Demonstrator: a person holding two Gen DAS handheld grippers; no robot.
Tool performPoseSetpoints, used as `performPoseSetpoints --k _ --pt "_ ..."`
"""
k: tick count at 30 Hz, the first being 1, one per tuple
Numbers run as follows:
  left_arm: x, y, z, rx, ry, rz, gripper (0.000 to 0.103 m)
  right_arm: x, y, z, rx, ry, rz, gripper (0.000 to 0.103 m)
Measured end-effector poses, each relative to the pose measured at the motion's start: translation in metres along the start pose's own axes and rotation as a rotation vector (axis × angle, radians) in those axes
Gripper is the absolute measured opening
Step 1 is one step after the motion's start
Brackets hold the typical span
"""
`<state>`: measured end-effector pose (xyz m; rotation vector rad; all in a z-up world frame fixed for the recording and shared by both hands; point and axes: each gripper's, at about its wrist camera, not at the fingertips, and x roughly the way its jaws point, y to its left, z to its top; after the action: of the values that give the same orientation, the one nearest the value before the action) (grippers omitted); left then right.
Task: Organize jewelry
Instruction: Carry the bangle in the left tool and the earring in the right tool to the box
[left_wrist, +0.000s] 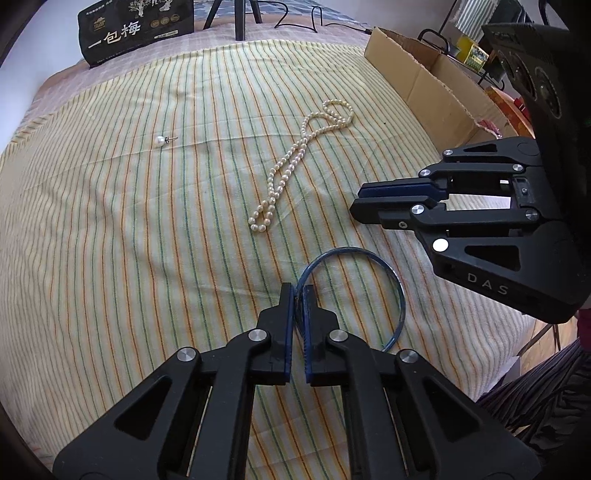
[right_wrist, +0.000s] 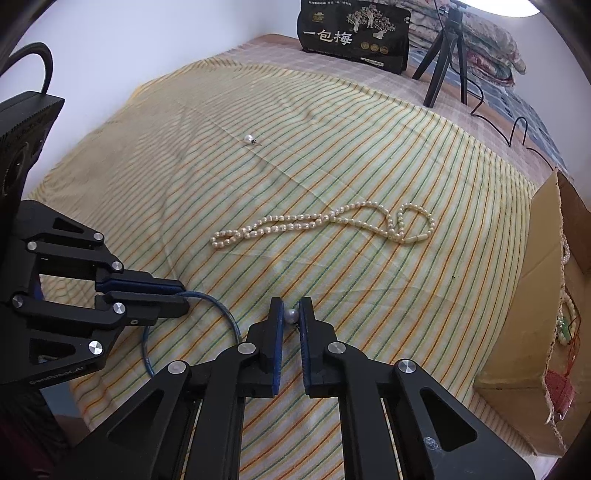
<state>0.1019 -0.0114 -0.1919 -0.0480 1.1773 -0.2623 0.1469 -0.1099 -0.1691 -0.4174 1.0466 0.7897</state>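
My left gripper (left_wrist: 298, 291) is shut on a thin blue bangle (left_wrist: 397, 280) and holds it over the striped cloth; it also shows in the right wrist view (right_wrist: 181, 295) with the bangle (right_wrist: 229, 317). My right gripper (right_wrist: 291, 308) is shut on a grey pearl earring (right_wrist: 291, 315); in the left wrist view (left_wrist: 356, 201) its jaws look closed. A pearl necklace (left_wrist: 295, 158) (right_wrist: 321, 221) lies stretched on the cloth ahead. A second pearl earring (left_wrist: 160, 140) (right_wrist: 249, 139) lies farther off.
An open cardboard box (left_wrist: 436, 85) (right_wrist: 532, 332) holding other jewelry stands at the cloth's right edge. A black snack bag (left_wrist: 136, 29) (right_wrist: 354, 33) and a tripod (right_wrist: 443, 55) with a cable stand at the back. A wall lies to the left.
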Motion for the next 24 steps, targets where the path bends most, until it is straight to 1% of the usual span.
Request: performPoseSetpoints --k 16,24 --pt "-0.047 -0.002 0.009 -0.012 -0.135 -0.014 0.001 -0.031 -0.004 0.005 0.042 -0.094 -0.017 0.007" --pt "-0.061 -0.005 0.017 -0.017 -0.176 -0.025 0.001 -0.052 -0.012 0.011 0.068 -0.154 -0.024 0.007"
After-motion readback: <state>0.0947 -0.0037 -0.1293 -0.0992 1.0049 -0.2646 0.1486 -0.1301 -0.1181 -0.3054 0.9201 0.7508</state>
